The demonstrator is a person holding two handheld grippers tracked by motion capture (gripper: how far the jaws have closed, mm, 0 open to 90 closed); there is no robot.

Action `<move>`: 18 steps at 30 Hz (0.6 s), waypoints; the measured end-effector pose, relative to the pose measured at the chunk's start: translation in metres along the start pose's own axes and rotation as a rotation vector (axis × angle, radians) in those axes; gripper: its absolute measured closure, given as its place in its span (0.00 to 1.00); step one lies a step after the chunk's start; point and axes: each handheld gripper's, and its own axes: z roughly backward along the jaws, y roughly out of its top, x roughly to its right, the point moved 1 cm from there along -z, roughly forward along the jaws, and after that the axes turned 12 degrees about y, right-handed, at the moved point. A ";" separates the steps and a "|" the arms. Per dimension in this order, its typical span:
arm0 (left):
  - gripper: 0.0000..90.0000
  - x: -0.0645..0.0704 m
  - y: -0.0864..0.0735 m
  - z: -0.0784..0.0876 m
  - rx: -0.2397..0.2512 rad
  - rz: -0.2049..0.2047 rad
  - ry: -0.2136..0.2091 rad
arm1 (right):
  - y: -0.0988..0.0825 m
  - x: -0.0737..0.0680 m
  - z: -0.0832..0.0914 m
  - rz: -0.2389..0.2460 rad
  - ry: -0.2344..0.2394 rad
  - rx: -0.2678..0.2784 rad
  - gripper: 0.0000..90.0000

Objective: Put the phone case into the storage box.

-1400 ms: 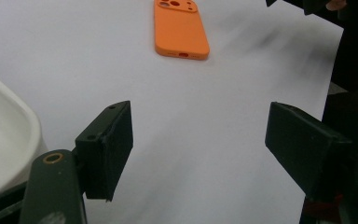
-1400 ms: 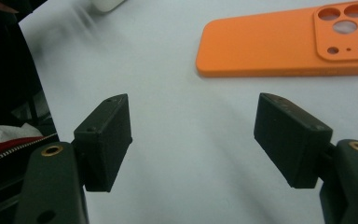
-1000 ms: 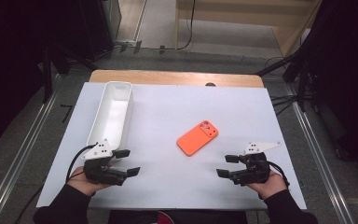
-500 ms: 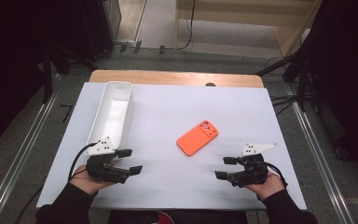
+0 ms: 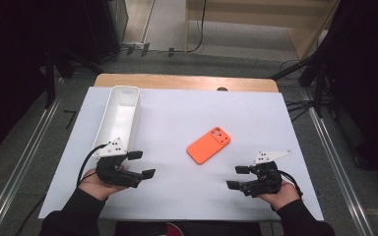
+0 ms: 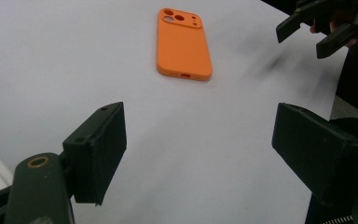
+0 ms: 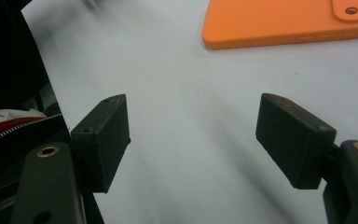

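Observation:
An orange phone case (image 5: 208, 144) lies flat, camera cut-outs up, in the middle of the white table top (image 5: 177, 113). My left gripper (image 5: 142, 163) is at the near left, pointing right toward it. Its jaws have just been opening and stand apart with nothing between them (image 6: 200, 135). The case (image 6: 183, 44) lies well ahead of them. My right gripper (image 5: 236, 177) rests at the near right, pointing left, open and empty (image 7: 196, 135). The case's edge (image 7: 284, 21) is a short way beyond its fingertips. The right gripper (image 6: 317, 30) also appears at the far right of the left gripper view.
A long white tray (image 5: 120, 120) stands empty along the left side, just beyond my left gripper. A wooden strip (image 5: 187, 81) borders the table's far edge. Dark stands and cables surround the table on the floor.
My left gripper has edged slightly forward and to the right. The orange case, the tray and my right gripper sit where they were.

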 end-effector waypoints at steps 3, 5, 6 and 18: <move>0.20 0.001 0.002 -0.002 0.002 -0.008 0.005 | 0.000 0.000 0.000 -0.002 0.001 0.001 0.28; 0.20 0.002 0.004 -0.003 0.002 -0.011 0.005 | 0.000 0.000 0.000 -0.003 0.002 0.001 0.28; 0.20 0.002 0.005 -0.003 0.002 -0.012 0.003 | 0.000 0.000 0.000 -0.003 0.002 0.002 0.28; 0.20 0.000 0.018 -0.013 -0.026 -0.002 0.007 | 0.000 0.001 0.001 -0.010 0.002 0.002 0.28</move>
